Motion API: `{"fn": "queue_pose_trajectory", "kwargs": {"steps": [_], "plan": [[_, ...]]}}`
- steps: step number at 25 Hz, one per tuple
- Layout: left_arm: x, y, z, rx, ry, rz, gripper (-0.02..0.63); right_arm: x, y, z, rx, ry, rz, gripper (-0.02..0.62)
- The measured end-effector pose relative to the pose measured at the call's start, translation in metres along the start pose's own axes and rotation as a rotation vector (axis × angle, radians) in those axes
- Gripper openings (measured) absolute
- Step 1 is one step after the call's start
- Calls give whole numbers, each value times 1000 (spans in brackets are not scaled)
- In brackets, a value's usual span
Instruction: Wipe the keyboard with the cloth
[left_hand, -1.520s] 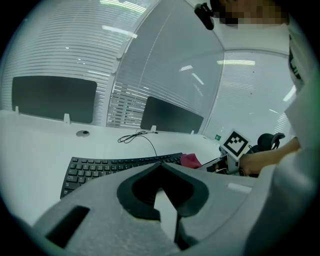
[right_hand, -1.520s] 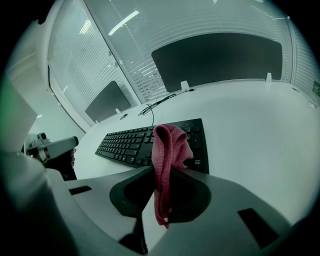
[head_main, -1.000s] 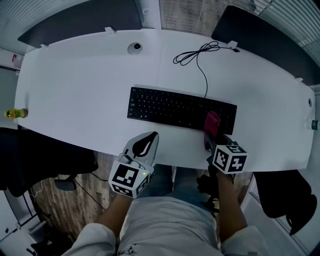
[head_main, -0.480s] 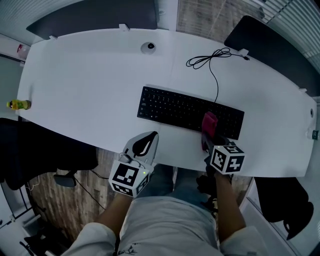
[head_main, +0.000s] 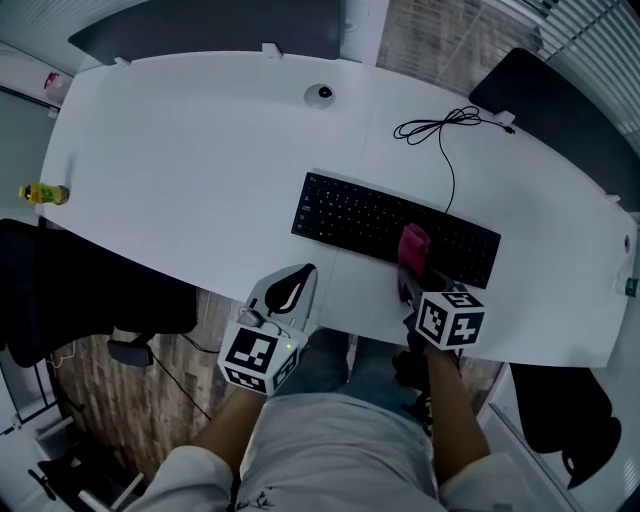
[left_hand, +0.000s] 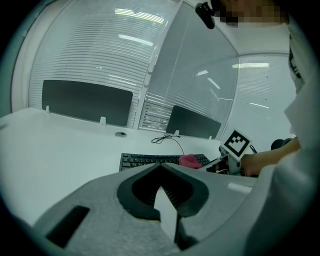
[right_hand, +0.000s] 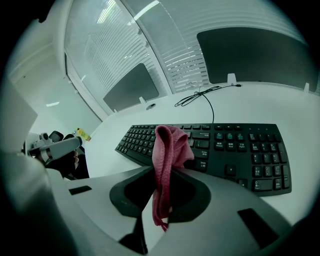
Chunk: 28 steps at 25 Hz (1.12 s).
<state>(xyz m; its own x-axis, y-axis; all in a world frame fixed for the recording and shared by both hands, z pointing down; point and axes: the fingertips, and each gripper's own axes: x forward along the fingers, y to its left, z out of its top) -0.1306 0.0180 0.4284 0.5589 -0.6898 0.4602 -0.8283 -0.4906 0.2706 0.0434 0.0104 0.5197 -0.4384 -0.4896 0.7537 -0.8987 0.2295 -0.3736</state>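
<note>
A black keyboard lies on the white desk, its cable curling off toward the back. My right gripper is shut on a pink cloth, holding it over the keyboard's near edge, right of the middle. I cannot tell whether the cloth touches the keys. My left gripper hangs shut and empty off the desk's front edge, left of the keyboard.
A round grey desk port sits behind the keyboard. A small yellow bottle stands at the desk's far left end. Dark divider panels line the back edge. A black chair stands on the left.
The head view has shifted, so the desk and keyboard sit further right and higher. The right gripper with the cloth stays at the keyboard's near edge, slightly further left along it. The left gripper has not moved.
</note>
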Motion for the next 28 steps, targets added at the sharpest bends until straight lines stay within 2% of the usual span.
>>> {"fn": "queue_pose_trajectory", "kwargs": {"steps": [28], "plan": [[-47,71,-7,-68,-36,135,11,59,90,17,-117,57,124,61]]}}
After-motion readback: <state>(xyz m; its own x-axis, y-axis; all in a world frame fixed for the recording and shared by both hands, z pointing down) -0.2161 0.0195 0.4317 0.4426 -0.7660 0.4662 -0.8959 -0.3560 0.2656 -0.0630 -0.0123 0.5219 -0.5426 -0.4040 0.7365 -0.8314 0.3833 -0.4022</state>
